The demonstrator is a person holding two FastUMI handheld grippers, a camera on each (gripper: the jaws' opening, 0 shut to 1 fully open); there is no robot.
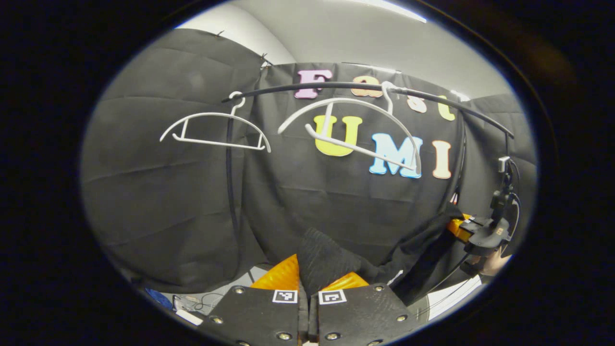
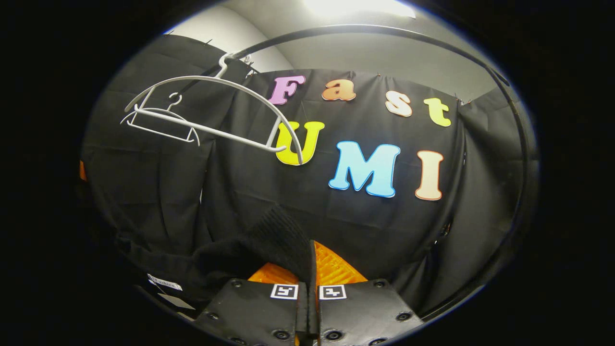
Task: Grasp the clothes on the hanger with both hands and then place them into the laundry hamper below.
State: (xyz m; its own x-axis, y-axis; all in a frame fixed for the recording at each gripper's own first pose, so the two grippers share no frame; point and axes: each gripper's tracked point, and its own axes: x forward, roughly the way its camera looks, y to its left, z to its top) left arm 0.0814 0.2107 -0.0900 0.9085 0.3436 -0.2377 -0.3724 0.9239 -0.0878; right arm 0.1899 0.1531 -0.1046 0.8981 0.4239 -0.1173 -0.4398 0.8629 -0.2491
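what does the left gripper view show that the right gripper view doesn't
Left gripper view alone: the right gripper from outside, off to the side with a hand behind it, the dark garment stretched from it to the left gripper, and cables on the floor.

Right gripper view alone: the right gripper seen along its own fingers, and white tags on the cloth.

Both: two bare white hangers on the black rail, and each gripper closed on the garment.
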